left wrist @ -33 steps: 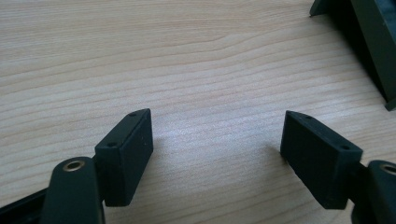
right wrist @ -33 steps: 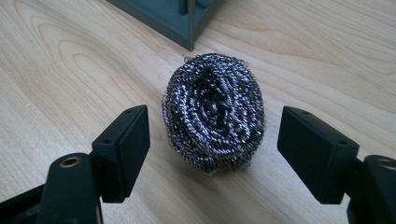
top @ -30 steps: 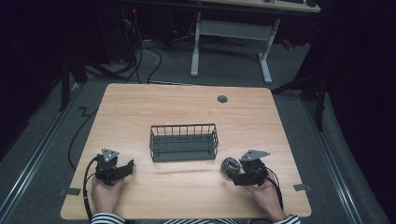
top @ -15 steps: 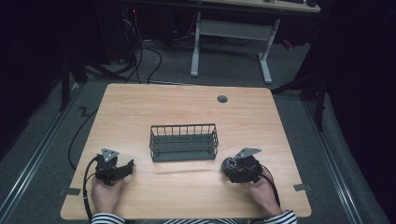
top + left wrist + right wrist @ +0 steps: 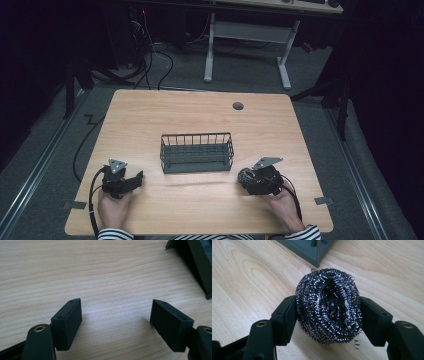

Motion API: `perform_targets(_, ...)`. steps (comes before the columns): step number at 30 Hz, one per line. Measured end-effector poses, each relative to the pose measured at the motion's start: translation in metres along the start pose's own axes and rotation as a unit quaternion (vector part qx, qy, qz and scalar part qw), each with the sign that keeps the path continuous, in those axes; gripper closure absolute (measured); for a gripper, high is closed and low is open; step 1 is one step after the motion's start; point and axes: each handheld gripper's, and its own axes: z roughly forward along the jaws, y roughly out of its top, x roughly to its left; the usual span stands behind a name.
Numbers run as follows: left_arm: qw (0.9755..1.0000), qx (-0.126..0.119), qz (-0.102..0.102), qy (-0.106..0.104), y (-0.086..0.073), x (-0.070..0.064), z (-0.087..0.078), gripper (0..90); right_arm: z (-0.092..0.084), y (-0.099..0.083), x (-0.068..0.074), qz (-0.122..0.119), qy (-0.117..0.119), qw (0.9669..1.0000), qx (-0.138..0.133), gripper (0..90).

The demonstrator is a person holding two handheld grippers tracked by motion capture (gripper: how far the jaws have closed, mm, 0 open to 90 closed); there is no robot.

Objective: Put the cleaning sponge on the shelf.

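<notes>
Wire basket (image 5: 197,152) blocks centre; table (image 5: 150,115) around open.

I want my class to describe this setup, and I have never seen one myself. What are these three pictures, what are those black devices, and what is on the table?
A person sits at a light wooden table, holding a black hand-held two-jaw gripper in each hand. The high view looks down from above. The other two pictures come from cameras riding on each gripper, looking along its jaws. The left gripper is open, with bare wood between its jaws. The right gripper is shut on a round ball of dark steel wool. A dark grey wire basket stands mid-table, between the grippers and a little beyond them; I cannot make out anything in it.
</notes>
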Motion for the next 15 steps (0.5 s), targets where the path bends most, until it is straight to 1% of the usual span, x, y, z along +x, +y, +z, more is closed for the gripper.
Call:
perform_targets(3, 1.0000, 0.000, 0.000, 0.000, 0.000, 0.000, 0.000, 26.0, -0.004, 0.002, 0.000, -0.001, 0.000, 1.0000, -0.004, 35.5)
perform_targets(5, 1.0000, 0.000, 0.000, 0.000, 0.000, 0.000, 0.000, 26.0, -0.012, 0.005, 0.000, -0.002, 0.003, 0.9999, -0.014, 35.5)
perform_targets(6, 1.0000, 0.000, 0.000, 0.000, 0.000, 0.000, 0.000, 26.0, -0.012, 0.005, 0.000, -0.002, 0.003, 0.9999, -0.014, 35.5)
perform_targets(9, 1.0000, 0.000, 0.000, 0.000, 0.000, 0.000, 0.000, 26.0, -0.020, 0.010, -0.001, -0.002, 0.007, 0.9997, -0.022, 35.5)
perform_targets(10, 1.0000, 0.000, 0.000, 0.000, 0.000, 0.000, 0.000, 26.0, -0.023, 0.012, -0.002, -0.005, 0.010, 0.9996, -0.027, 35.5)
perform_targets(11, 1.0000, 0.000, 0.000, 0.000, 0.000, 0.000, 0.000, 26.0, -0.027, 0.015, -0.003, -0.004, 0.015, 0.9994, -0.031, 35.6)
perform_targets(13, 1.0000, 0.000, 0.000, 0.000, 0.000, 0.000, 0.000, 26.0, -0.029, 0.016, -0.003, -0.004, 0.017, 0.9993, -0.032, 35.6)
perform_targets(14, 1.0000, 0.000, 0.000, 0.000, 0.000, 0.000, 0.000, 26.0, -0.036, 0.021, -0.006, -0.002, 0.022, 0.9990, -0.038, 35.7)
perform_targets(15, 1.0000, 0.000, 0.000, 0.000, 0.000, 0.000, 0.000, 26.0, -0.037, 0.022, -0.006, 0.000, 0.025, 0.9989, -0.041, 35.7)
